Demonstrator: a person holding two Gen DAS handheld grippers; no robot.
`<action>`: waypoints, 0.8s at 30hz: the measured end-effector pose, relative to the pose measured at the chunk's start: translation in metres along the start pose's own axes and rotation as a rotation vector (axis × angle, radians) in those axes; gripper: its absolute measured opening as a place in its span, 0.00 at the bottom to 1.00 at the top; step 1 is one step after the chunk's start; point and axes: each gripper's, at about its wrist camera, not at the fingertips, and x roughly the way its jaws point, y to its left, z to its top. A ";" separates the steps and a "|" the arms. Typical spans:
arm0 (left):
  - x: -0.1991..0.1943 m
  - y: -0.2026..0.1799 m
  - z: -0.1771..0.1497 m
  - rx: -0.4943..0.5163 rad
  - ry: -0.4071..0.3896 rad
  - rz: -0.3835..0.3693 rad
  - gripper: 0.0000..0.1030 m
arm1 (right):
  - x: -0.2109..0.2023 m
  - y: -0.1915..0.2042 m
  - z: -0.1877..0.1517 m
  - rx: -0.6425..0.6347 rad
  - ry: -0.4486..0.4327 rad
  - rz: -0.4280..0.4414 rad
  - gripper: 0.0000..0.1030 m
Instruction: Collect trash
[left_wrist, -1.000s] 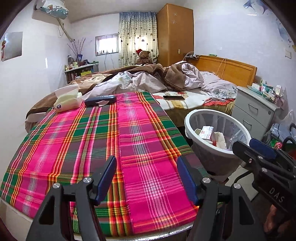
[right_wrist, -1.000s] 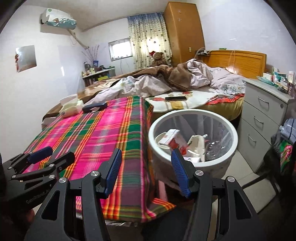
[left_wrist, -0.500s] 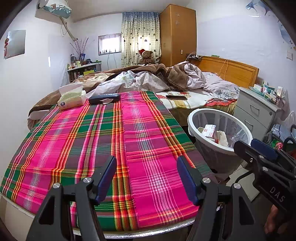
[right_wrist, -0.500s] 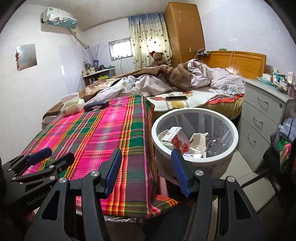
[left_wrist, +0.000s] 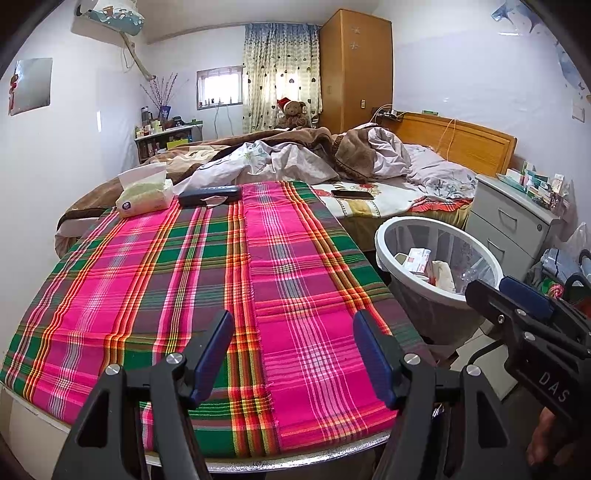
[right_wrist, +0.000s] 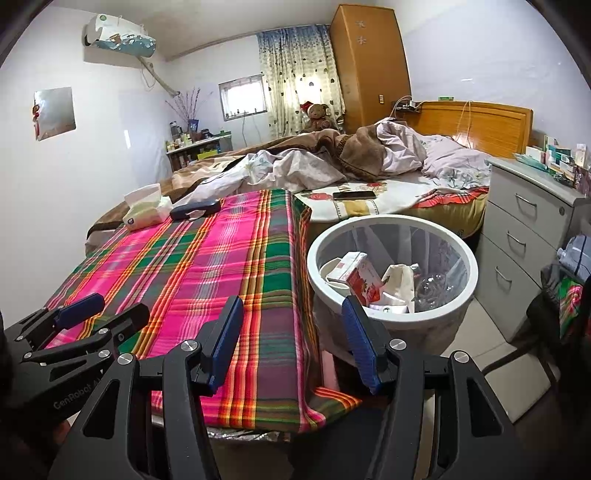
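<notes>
Holding both grippers above the near edge of the table's plaid cloth (left_wrist: 184, 280), we kept the left gripper (left_wrist: 291, 354) and the right gripper (right_wrist: 291, 343) spread fairly wide, with nothing between the fingers. Collected trash sat in the white bin (right_wrist: 458, 306), just beside the table's right edge. We judged the risk to be mistaking the tissue pack (left_wrist: 146, 194) or the dark case (left_wrist: 208, 194) at the far edge for litter, or nudging the bin over.
</notes>
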 end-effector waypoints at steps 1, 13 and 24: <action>-0.001 0.000 0.000 -0.001 0.000 -0.001 0.67 | 0.000 0.001 0.000 0.000 0.001 0.000 0.55; -0.001 0.001 0.000 -0.002 -0.001 -0.001 0.67 | -0.002 0.002 0.001 -0.004 -0.003 0.003 0.55; -0.001 0.001 -0.001 -0.002 -0.001 -0.003 0.67 | -0.004 0.001 0.001 -0.006 -0.005 0.004 0.55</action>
